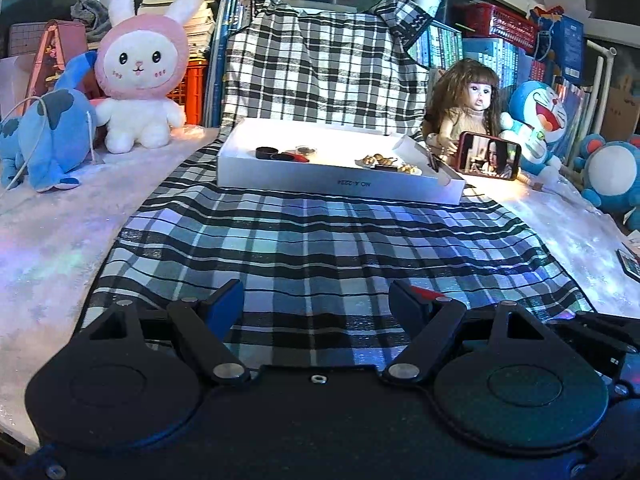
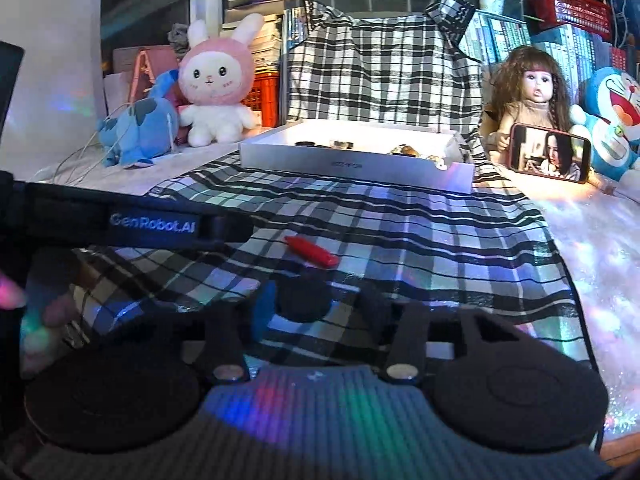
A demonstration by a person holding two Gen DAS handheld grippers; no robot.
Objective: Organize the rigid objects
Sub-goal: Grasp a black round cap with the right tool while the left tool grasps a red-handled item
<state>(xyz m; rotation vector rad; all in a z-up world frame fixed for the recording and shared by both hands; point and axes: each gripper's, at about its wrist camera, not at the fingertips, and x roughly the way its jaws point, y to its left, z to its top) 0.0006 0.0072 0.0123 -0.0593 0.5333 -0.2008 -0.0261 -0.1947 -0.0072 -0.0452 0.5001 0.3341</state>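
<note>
Cluttered shelves of books, plush toys and a long-haired doll back a pale table draped with a black-and-white checked cloth, which runs up over the stacks behind. On that cloth, at the far end, sits a shallow white cardboard box serving as the tray; the left wrist view shows inside it two dark round caps, a small clear-looking jar and something red toward its left, and a cluster of small golden pieces toward its right, though their exact kinds are too small to tell. Just beside the box's right corner a red-cased phone stands propped with a video playing. Nearer, the left gripper hovers low over bare cloth with its jaws spread wide and nothing between them. The right gripper has a small black round disc between its blue-padded fingers; motion blur hides the right finger, so whether it actually clamps the disc cannot be told. A small red plastic tube-shaped piece lies loose on the cloth just beyond. Judging from this, a shallow grip on the thin disc could let it slip or flip, and a forward sweep might knock the red piece aside or snag the loose cloth.
</note>
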